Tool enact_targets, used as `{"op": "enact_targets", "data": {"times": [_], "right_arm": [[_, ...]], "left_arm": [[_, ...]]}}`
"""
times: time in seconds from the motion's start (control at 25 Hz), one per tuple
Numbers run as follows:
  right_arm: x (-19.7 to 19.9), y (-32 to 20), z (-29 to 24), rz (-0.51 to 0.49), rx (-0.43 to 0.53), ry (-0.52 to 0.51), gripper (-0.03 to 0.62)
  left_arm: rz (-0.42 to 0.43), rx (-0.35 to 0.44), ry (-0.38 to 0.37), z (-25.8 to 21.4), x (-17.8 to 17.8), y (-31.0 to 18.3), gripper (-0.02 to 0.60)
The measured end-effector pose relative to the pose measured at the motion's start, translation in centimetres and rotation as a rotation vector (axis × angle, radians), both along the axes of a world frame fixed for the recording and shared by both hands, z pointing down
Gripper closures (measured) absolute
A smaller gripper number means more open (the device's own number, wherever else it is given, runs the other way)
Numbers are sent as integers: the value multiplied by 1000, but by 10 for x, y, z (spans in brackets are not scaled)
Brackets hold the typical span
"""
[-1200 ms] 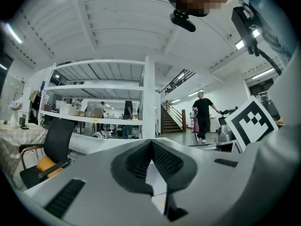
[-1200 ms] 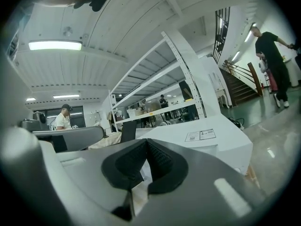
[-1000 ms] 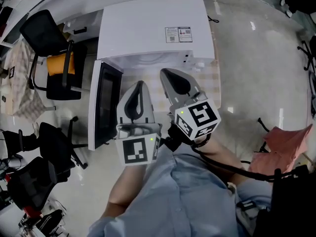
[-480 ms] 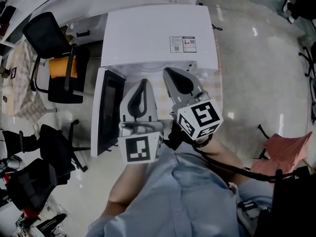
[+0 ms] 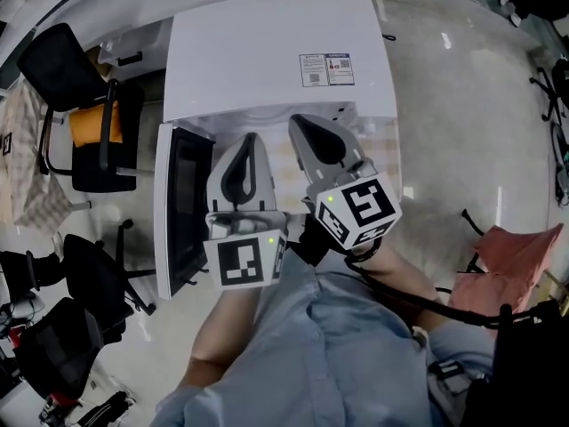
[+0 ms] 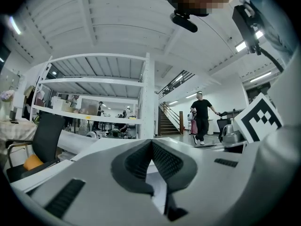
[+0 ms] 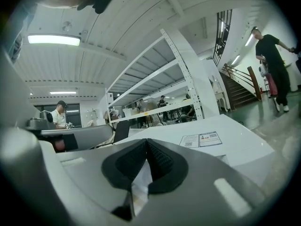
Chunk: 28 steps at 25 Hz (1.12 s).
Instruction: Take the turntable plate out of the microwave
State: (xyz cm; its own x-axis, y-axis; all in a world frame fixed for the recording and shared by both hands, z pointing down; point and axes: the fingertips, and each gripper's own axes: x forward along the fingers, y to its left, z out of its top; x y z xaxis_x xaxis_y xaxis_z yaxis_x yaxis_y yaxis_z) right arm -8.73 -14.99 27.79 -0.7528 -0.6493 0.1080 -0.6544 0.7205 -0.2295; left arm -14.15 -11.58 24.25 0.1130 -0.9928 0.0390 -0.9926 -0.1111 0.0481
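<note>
the boxy white microwave [image 5: 267, 60] stands on a surface with a pale checked cover [image 5: 380, 140]. its dark-windowed door [image 5: 182, 207] is swung wide open at the front left corner.

as i judge it, the step in hand is the approach to the open cavity, with nothing grasped yet. the round turntable plate cannot be made out in any view. it most likely sits inside the cavity, hidden under the microwave's top. the next move calls for a pair of jaws to open, go in low through the front opening and take the plate's rim. the plate would then be lifted off its hub and drawn out level.

the grey left gripper [image 5: 249, 140] and grey right gripper [image 5: 300, 127] are side by side just before the opening, pointing in. both have their ribbed pads pressed together, with nothing between them.
</note>
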Motion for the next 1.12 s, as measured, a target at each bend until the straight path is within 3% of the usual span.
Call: {"op": "enact_targets", "data": {"times": [0.4, 0.72, 1.12], "right_arm": [[-1, 3, 49, 17, -56, 37, 592], [-2, -6, 115, 40, -120, 52, 592], [-14, -16, 187, 56, -203, 68, 592]], "left_arm": [[14, -30, 9, 40, -5, -7, 575], [58, -44, -30, 90, -5, -15, 575], [58, -80, -15, 148, -12, -29, 575]]}}
